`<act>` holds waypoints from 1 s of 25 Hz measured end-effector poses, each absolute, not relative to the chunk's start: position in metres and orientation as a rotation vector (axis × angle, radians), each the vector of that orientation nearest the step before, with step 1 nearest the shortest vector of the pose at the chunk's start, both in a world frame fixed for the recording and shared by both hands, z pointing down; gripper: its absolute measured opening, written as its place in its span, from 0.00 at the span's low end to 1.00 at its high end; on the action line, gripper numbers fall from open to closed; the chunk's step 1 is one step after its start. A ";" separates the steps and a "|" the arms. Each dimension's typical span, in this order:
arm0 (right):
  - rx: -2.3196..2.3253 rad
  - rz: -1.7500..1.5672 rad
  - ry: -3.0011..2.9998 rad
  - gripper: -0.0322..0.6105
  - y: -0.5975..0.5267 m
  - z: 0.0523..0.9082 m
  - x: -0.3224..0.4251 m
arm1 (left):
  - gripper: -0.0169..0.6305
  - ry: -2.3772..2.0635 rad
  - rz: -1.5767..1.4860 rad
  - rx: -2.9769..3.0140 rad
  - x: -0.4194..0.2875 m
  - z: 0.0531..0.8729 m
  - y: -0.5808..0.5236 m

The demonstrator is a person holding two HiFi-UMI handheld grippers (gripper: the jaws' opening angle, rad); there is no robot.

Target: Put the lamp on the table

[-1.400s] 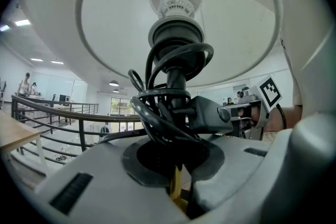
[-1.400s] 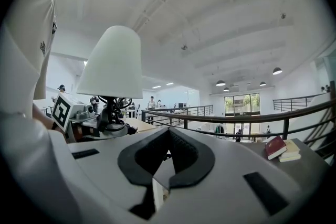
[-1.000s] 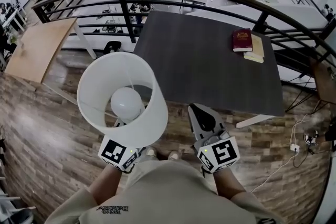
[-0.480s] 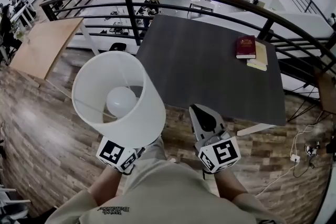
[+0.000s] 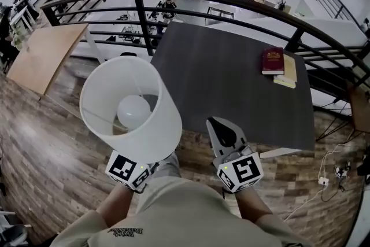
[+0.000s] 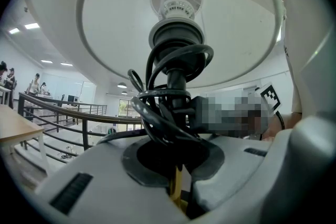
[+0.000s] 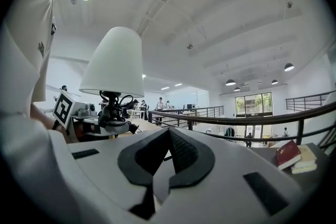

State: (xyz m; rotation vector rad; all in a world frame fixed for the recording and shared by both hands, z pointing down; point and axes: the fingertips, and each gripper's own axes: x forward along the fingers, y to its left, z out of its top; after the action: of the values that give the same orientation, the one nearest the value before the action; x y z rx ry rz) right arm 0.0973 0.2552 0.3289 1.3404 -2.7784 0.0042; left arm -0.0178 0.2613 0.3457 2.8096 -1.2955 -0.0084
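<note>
A lamp with a white drum shade [image 5: 130,110] and a round bulb is held upright in the air, short of the dark grey table [image 5: 225,78]. My left gripper [image 6: 176,152] is shut on the lamp's black stem [image 6: 176,78], just under a coil of black cord. In the head view the shade hides its jaws and only the marker cube [image 5: 130,169] shows. My right gripper [image 5: 219,123] hovers near the table's front edge, shut with nothing in it. The right gripper view shows the lamp [image 7: 113,63] off to the left.
A red book [image 5: 272,61] lies on a small stack at the table's far right. A black railing [image 5: 231,0] curves behind the table, with a lower floor beyond. A wooden tabletop [image 5: 40,55] stands at the left. Cables [image 5: 329,173] lie on the floor at right.
The lamp has shifted slightly left and up in the head view, and the table's near edge has come a little closer. Both grippers keep the same state.
</note>
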 end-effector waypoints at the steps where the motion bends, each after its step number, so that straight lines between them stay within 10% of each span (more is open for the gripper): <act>1: 1.342 0.001 -2.776 0.05 0.246 0.330 0.096 | 0.11 -1.294 -0.010 2.811 -0.019 0.346 0.252; 25: 1.494 0.013 -2.699 0.05 -0.025 0.297 0.023 | 0.11 -1.141 -0.001 2.848 -0.085 0.322 -0.019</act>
State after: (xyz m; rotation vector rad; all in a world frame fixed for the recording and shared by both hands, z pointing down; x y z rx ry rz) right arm 0.0227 -0.0255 0.2971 1.4939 -2.6988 0.0130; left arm -0.0847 -0.0190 0.3221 2.8478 -1.1406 -0.0009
